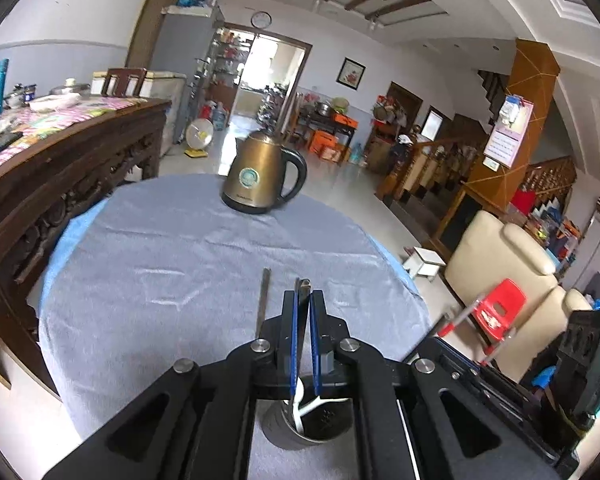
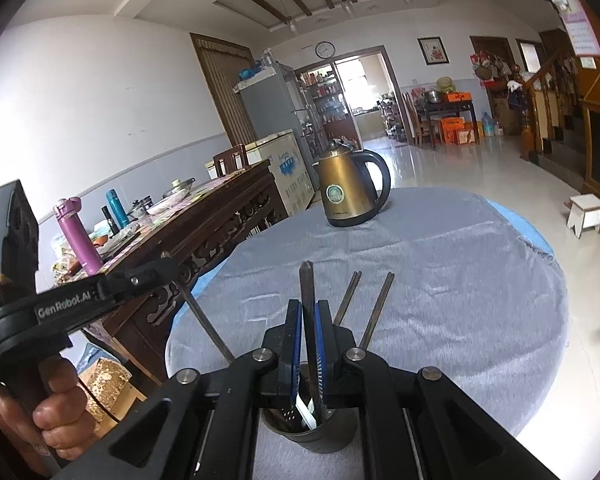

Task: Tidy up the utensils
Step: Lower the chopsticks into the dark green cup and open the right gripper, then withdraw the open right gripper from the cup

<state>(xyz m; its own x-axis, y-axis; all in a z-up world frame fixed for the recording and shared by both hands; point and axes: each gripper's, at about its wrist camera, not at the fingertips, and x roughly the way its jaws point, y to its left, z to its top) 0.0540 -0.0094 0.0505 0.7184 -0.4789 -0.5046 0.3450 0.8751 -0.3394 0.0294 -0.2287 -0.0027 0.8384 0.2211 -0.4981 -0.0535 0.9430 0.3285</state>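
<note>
Mostly hidden: holder cup [image 1: 308,428] under both tools; each clamps utensil handle, heads unseen

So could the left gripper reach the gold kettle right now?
Probably, but not to grab it. The cloth between the left gripper and the kettle looks bare, so the way seems free. But the gripper is shut on a utensil over the cup.
</note>
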